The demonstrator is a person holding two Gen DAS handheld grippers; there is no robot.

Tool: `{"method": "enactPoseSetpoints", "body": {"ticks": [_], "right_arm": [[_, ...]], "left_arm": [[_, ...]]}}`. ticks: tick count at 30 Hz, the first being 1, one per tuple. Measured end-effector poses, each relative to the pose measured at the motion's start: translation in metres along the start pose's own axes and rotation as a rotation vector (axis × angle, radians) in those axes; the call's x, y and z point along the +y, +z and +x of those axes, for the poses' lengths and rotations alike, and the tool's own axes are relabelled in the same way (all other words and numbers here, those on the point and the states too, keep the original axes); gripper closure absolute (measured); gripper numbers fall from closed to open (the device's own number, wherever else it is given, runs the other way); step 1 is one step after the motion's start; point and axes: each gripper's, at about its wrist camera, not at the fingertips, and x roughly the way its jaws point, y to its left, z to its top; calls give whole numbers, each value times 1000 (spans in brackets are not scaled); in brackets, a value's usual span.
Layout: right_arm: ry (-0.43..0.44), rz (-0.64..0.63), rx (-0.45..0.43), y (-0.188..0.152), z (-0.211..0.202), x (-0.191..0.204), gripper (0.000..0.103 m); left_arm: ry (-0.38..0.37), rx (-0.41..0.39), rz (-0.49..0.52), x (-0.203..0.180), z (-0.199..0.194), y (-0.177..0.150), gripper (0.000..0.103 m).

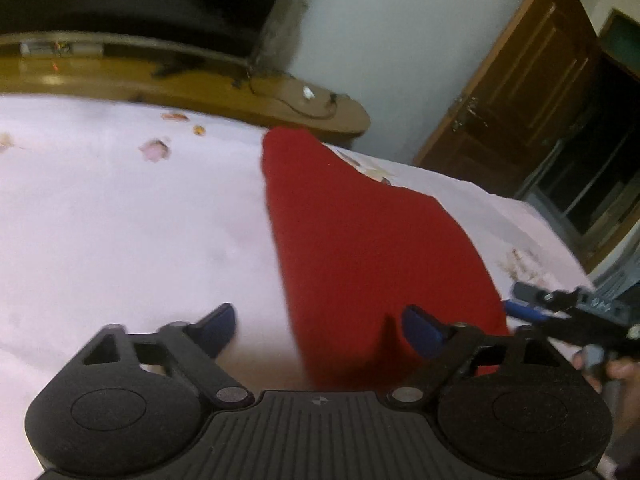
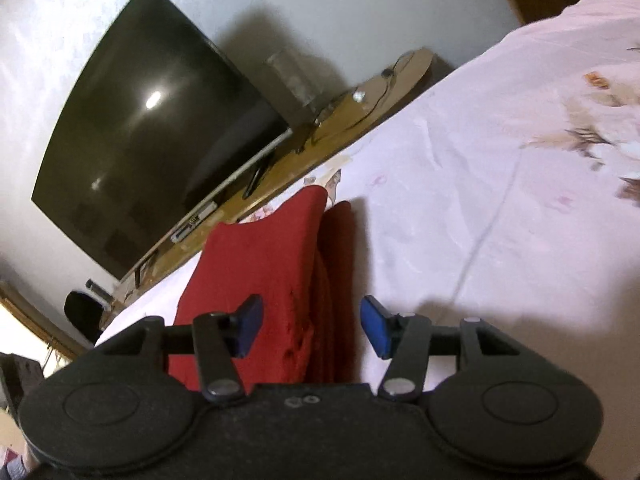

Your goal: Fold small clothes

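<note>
The left gripper is spread wide, its two blue-padded fingers well apart and holding nothing. It hovers low over the bed, with its right finger in front of the near edge of the red garment and its left finger over bare sheet. The garment lies on the pale pink bedsheet, narrowing to a point toward the far side of the bed. At the right edge of the left wrist view, the right gripper shows just beside the garment's right border, with part of a hand behind it.

In the right wrist view, the right gripper is also released, its blue fingers apart with nothing pinched between them. The red garment sits directly ahead of it, partly between the fingers and stretching away. The cloth appears doubled here, with a brighter upper layer on the left and a darker, shadowed strip along its right side. Whether either finger touches the fabric cannot be told.

The bedsheet carries scattered flower prints. Beyond the bed's far edge runs a long wooden bench with cables on it, carrying a large dark television. A wooden door stands by the pale wall to the right.
</note>
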Motion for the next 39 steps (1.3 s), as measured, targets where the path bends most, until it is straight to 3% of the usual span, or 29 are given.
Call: {"method": "enactPoseSetpoints", "body": {"ticks": [4,7,9,12,17,19,20,23,39], "right_arm": [[32,57,44,11,28,-18,40],[68,89,78,13,43,-29,38],[94,88,142,10,55,-32,39],[138,78,162,12,62,-32,39],[197,46,202,18,75,-28,46],[214,51,207,19,79,-27,51],[227,59,209,18,81,-28,57],[234,52,193,14,76,-30,62],[203,5,141,15,66,-15,71]], "left_arm": [[-35,52,-71,7,31,10,23],[-87,92,-120,9,45,-3,23],[-113,91,-126,7,55,-3,23],[-136,91,-123,7,62,-2,23],[-172,99,-96,4,72,4,24],[-160,96,-74,-1,74,4,33],[-151,93,-61,-2,74,4,35],[-134,85,-42,-7,74,5,40],[-152,43,3,-11,56,9,60]]}}
